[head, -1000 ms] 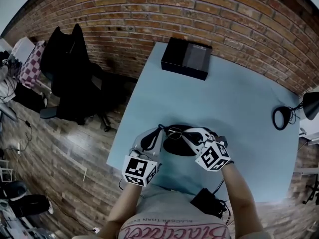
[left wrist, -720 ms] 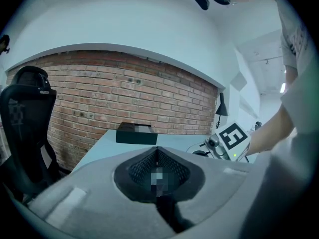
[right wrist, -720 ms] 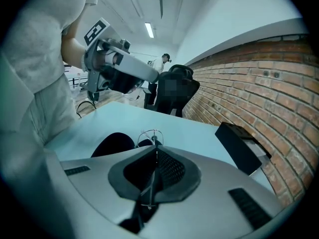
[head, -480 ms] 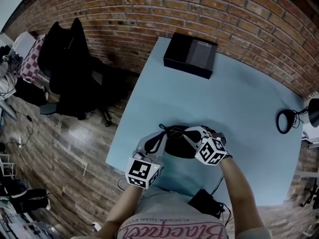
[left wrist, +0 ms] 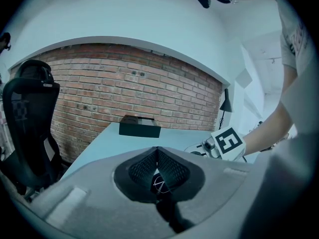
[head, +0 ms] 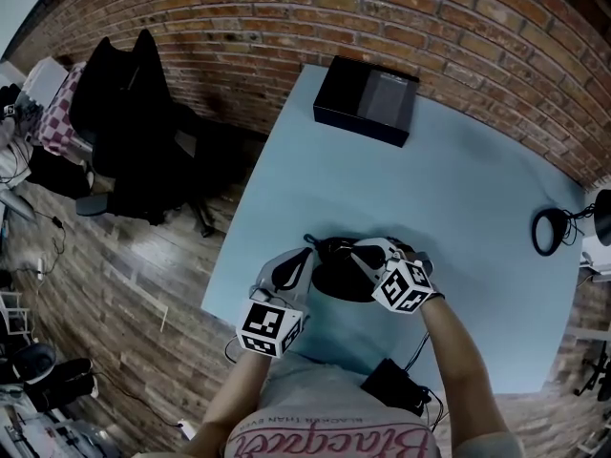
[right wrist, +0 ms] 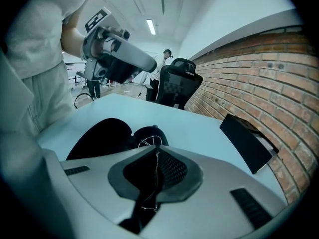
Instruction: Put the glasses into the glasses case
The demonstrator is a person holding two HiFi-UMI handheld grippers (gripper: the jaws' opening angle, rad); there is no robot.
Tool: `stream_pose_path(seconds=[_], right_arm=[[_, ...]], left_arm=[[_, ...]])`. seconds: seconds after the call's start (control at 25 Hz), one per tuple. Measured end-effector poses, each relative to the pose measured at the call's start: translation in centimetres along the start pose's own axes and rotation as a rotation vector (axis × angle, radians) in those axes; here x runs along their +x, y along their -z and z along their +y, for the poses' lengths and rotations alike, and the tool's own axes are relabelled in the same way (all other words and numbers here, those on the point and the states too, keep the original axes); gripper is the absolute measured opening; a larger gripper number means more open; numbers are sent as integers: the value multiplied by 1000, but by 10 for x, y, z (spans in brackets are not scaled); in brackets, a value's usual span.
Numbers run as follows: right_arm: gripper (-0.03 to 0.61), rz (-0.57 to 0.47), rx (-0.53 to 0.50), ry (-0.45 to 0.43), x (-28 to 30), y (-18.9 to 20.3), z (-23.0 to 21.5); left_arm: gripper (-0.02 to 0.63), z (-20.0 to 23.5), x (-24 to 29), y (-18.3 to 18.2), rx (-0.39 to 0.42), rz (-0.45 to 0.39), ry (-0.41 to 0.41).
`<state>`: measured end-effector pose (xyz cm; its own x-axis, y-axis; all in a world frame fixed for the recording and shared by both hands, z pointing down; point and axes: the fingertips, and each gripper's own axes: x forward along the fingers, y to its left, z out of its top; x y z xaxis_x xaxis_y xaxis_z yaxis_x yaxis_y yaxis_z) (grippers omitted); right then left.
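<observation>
Near the front edge of the pale blue table (head: 458, 198), the right gripper (right wrist: 157, 156) pinches thin wire-rimmed glasses (right wrist: 149, 143) just over the open black oval glasses case (head: 339, 280), whose left end the left gripper (left wrist: 157, 156) clamps.

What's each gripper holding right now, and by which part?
Both grip the glasses: right gripper on the thin wire frame, left gripper on another wire bit; exact parts unclear.

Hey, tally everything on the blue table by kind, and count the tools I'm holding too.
Tools: 2 (left tool, right tool)
Glasses: 1
Glasses case: 1
Black box: 1
Desk lamp: 1
Black cabled pack: 1
Total: 7
</observation>
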<state>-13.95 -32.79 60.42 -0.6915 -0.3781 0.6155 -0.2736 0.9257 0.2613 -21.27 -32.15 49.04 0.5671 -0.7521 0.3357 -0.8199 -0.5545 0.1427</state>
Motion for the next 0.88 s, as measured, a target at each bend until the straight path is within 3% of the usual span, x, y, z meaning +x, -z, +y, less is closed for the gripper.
stream_pose_path(seconds=[0.2,0.44,0.64,0.88], right_arm=[[15,-18,4,-14,-5,-5,3],[15,-46,-11,39,-22,-23,1],[15,-105,85,112,-50,-43,-10],[11,-187,199,128,-93,-69,-4]], left_arm=[[6,-4,-3,2,0,4,1],[6,-9,-11,0,8,-12,0],[6,-15,-18,-8,12,-48,-5],[6,-25,-26,-18,12,-97,4]])
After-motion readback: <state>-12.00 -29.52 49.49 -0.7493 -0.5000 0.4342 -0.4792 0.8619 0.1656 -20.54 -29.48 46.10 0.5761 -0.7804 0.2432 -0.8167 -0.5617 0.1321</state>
